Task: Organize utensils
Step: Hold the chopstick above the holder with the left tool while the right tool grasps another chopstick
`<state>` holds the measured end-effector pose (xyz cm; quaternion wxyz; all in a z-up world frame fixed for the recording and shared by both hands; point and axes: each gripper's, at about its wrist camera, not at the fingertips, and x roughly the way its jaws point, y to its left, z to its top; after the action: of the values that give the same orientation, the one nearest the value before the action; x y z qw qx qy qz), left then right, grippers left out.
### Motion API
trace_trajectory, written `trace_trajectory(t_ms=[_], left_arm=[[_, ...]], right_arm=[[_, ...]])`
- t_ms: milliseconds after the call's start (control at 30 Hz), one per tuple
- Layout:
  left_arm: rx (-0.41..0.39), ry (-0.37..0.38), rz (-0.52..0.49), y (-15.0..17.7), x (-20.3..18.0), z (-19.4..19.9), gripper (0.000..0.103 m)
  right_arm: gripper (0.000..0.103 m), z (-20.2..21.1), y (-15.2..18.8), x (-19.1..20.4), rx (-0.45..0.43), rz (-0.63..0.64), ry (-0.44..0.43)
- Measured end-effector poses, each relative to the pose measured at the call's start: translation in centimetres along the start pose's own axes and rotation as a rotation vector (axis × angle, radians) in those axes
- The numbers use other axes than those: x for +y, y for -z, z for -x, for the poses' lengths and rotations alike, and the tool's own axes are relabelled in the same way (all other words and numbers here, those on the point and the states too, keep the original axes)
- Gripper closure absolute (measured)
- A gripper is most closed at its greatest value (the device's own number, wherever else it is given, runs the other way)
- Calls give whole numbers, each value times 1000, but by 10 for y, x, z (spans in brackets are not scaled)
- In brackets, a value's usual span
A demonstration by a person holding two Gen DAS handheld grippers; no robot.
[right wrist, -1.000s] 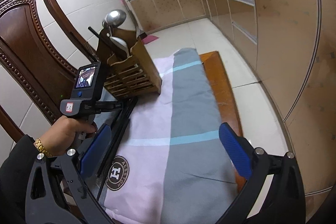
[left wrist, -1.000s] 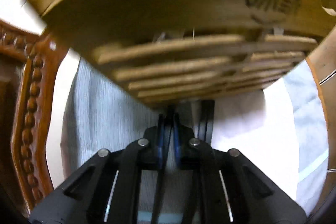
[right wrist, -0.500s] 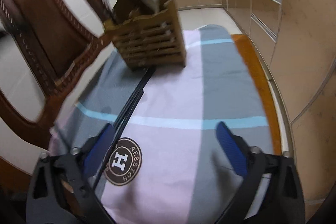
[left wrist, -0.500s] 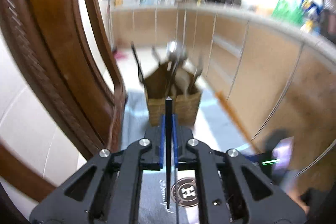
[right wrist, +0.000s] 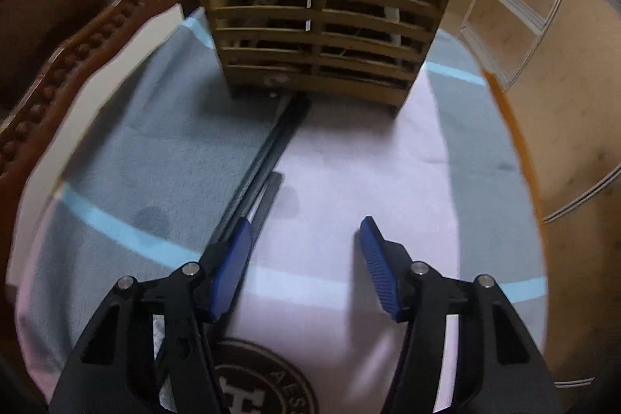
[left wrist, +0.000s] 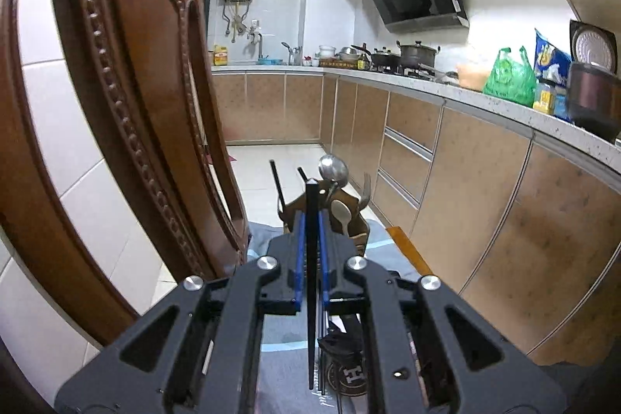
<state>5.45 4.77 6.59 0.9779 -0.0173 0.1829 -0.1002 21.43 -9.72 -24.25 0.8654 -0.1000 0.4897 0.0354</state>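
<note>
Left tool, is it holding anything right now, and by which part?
Yes. The left tool is shut on a black chopstick, gripping it near its upper end; most of its length hangs below the pads.

Left claw clamped on a black chopstick, wooden utensil holder beyond, carved chair back alongside.
</note>
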Motion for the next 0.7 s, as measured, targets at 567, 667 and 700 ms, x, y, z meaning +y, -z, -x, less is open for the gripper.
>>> trace_trajectory(t_ms=[567,667,700], left_arm=[[19,13,76,1,30,-12,97],[21,16,79,1,31,-13,97],[23,21,83,2,32,-13,97]], right_arm=[[93,-9,-16,20,50,-14,23],[96,10,-10,-1,-8,-68,-51],[96,22,-8,-8,-30,-78,-69]])
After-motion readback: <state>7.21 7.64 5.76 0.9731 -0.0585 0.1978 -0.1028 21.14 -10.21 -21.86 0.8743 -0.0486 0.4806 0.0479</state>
